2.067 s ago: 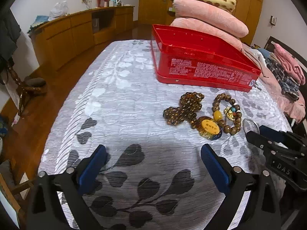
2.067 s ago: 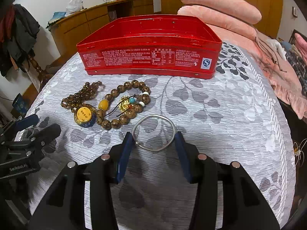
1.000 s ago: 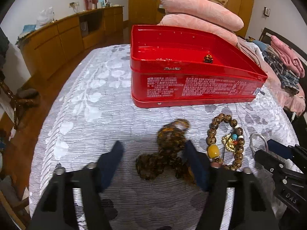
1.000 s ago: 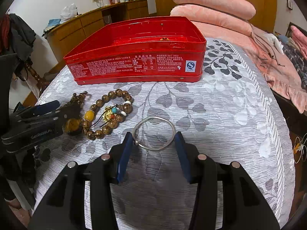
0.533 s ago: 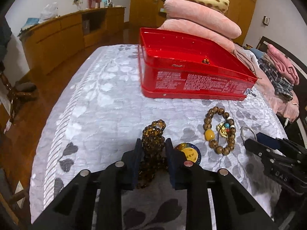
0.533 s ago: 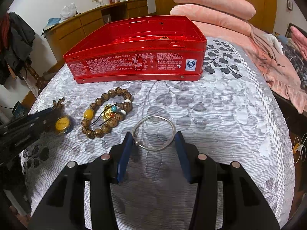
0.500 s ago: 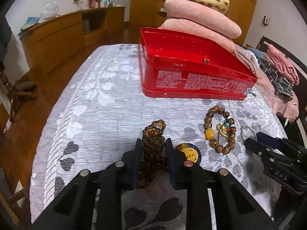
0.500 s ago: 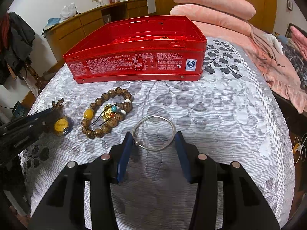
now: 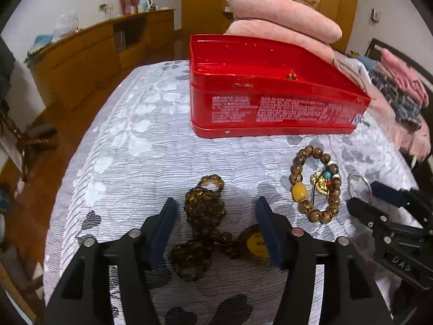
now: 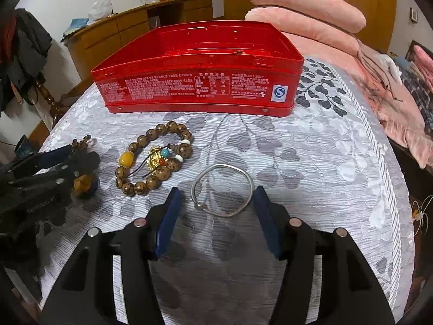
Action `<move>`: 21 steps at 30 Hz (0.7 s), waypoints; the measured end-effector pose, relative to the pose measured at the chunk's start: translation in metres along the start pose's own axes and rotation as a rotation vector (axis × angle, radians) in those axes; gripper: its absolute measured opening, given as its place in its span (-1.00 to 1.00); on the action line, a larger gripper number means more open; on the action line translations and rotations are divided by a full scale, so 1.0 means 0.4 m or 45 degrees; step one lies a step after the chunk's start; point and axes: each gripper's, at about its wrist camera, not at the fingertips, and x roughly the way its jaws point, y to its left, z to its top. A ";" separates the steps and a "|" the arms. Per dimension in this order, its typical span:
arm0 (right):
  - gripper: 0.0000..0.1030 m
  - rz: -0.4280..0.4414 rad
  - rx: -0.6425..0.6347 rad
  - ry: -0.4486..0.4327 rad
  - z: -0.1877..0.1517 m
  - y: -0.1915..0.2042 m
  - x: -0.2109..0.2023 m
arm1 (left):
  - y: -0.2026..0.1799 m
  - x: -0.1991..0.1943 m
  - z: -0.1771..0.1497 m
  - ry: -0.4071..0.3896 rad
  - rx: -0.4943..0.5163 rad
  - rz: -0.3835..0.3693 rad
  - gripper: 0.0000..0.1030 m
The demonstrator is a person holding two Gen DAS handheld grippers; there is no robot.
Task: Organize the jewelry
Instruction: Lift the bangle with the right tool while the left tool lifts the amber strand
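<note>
Both grippers are opening, fingers apart: the left gripper [image 9: 215, 226] should pinch the brown beads [image 9: 204, 211] tight, the right gripper [image 10: 215, 218] the silver bangle [image 10: 222, 189].

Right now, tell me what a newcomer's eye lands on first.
The big red tin at the far side of the grey leaf-patterned bedspread. Before it lie a wooden bead bracelet and a silver bangle between the right gripper's opening jaws.

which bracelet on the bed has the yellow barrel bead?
The big-bead wooden bracelet, lying between the dark small-bead strand and the plain silver bangle.
</note>
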 end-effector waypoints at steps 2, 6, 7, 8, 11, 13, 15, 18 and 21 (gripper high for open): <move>-0.06 -0.001 0.000 -0.004 0.000 0.001 -0.001 | 0.001 -0.005 -0.001 -0.011 -0.008 0.011 -0.17; -0.10 0.006 0.008 -0.008 -0.002 -0.003 -0.004 | 0.027 -0.012 -0.003 -0.030 -0.070 -0.007 -0.49; -0.11 0.003 0.005 -0.009 -0.003 -0.002 -0.006 | 0.032 -0.013 -0.004 -0.033 -0.082 -0.017 -0.51; -0.11 0.001 0.004 -0.010 -0.004 0.000 -0.008 | 0.033 -0.016 -0.006 -0.037 -0.087 -0.017 -0.53; -0.11 0.010 0.011 -0.017 -0.006 -0.002 -0.018 | 0.033 -0.028 -0.009 -0.054 -0.092 -0.014 -0.56; -0.11 0.011 0.010 -0.024 -0.007 -0.001 -0.027 | 0.035 -0.038 -0.012 -0.064 -0.101 -0.023 -0.56; -0.11 0.010 0.006 -0.034 -0.008 0.002 -0.040 | 0.035 -0.047 -0.014 -0.070 -0.106 -0.031 -0.57; -0.11 0.012 -0.002 -0.048 -0.009 0.009 -0.056 | 0.035 -0.063 -0.018 -0.081 -0.114 -0.044 -0.57; -0.11 0.015 -0.015 -0.062 -0.008 0.020 -0.074 | 0.035 -0.082 -0.018 -0.098 -0.117 -0.053 -0.58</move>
